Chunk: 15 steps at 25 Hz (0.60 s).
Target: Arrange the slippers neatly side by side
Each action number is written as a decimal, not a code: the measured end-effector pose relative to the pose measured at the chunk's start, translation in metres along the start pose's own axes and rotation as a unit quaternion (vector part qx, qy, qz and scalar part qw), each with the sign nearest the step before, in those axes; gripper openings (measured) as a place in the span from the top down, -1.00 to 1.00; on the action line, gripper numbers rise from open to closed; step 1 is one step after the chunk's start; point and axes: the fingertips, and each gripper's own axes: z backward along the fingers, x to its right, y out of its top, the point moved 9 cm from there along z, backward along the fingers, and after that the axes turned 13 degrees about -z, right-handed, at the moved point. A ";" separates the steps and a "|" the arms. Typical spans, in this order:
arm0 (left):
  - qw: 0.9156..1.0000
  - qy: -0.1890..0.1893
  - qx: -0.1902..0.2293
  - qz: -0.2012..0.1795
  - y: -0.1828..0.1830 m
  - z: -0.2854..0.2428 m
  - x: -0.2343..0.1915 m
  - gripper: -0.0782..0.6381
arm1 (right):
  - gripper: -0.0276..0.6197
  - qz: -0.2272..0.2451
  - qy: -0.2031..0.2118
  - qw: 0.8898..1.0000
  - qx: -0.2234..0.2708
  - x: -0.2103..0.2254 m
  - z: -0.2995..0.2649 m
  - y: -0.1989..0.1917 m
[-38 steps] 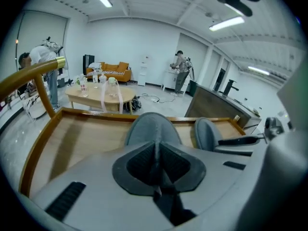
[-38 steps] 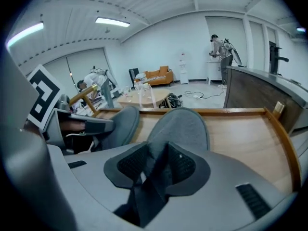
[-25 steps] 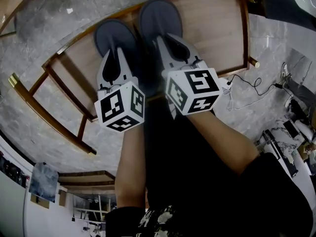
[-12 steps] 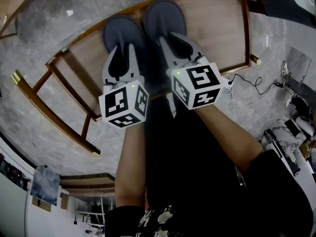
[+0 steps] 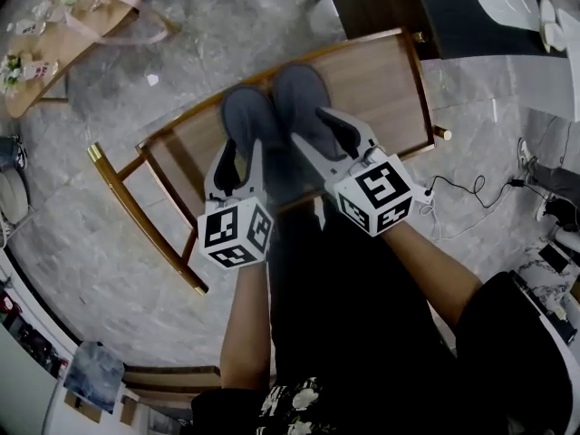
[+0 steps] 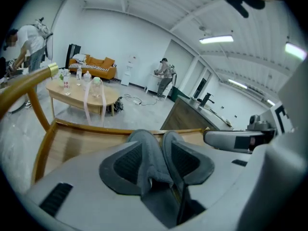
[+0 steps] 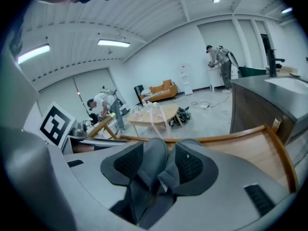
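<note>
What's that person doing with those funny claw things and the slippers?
A person holds a gripper in each hand. The left gripper is shut on the near end of the left gray slipper, and the right gripper is shut on the near end of the right gray slipper. Both slippers lie on a wooden rack, rounded toes pointing away, pressed close side by side. They look about lined up, and neither has been let go.

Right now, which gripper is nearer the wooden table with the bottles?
Left. The left gripper, shut on the left slipper, is on the table's side of the pair; the right gripper, shut on the right slipper, sits beyond it, farther from the table.
</note>
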 end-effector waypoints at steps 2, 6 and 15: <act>1.000 0.007 0.018 -0.020 0.010 0.033 0.002 0.30 | 0.36 0.016 0.020 1.000 0.014 -0.012 0.026 0.011; 0.990 0.055 0.060 -0.118 0.043 0.108 0.014 0.63 | 0.92 0.058 0.050 0.995 0.060 -0.042 0.084 0.030; 0.947 0.107 0.236 -0.191 0.140 0.187 0.107 0.77 | 0.92 0.142 0.113 0.966 0.184 -0.085 0.169 0.100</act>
